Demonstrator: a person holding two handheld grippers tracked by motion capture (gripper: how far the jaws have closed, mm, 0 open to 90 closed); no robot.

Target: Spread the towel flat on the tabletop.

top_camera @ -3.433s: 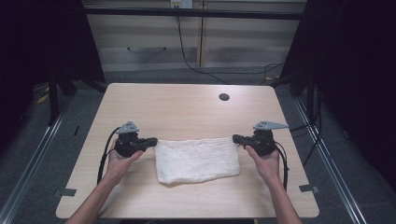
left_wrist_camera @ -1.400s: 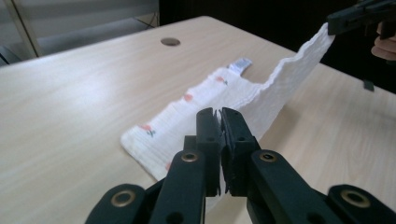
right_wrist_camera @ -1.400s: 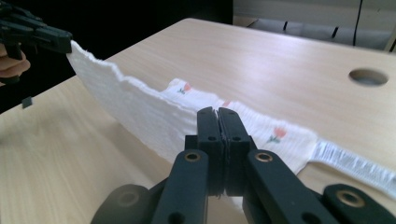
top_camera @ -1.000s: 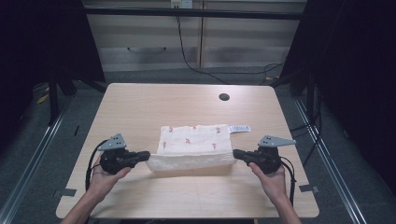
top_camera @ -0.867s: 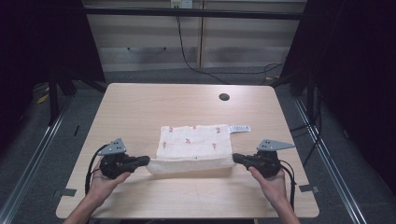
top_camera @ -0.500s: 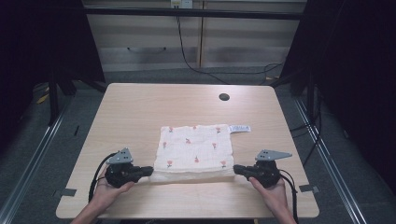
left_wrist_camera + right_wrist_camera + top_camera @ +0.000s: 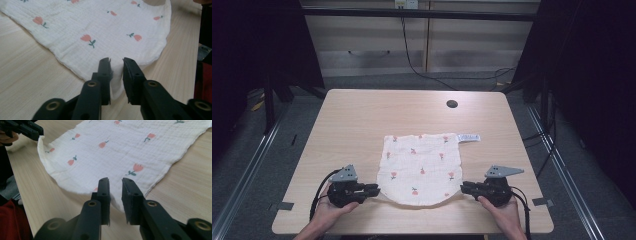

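Note:
A white cloth (image 7: pixel 419 167) printed with small red flowers lies spread flat on the wooden table (image 7: pixel 362 120), a label (image 7: pixel 469 137) at its far right corner. My left gripper (image 7: pixel 374 190) rests at the cloth's near left corner and my right gripper (image 7: pixel 463 188) at its near right corner. In the left gripper view, the jaws of the left gripper (image 7: pixel 116 61) have just been opening; the cloth (image 7: pixel 100 25) corner lies loose in the gap. The right gripper (image 7: pixel 115 181) has likewise just been opening, with the cloth (image 7: pixel 125 147) corner slack between its jaws.
A dark round hole (image 7: pixel 452 104) sits in the table's far right part. Bare wood surrounds the cloth on all sides. The table's near edge runs just behind both hands. The left gripper (image 7: pixel 22 127) appears at the top left of the right gripper view.
Both hands have drawn the cloth's near edge toward the person and down onto the table, so the cloth now lies flat. Both grippers' jaws have parted from the corners.

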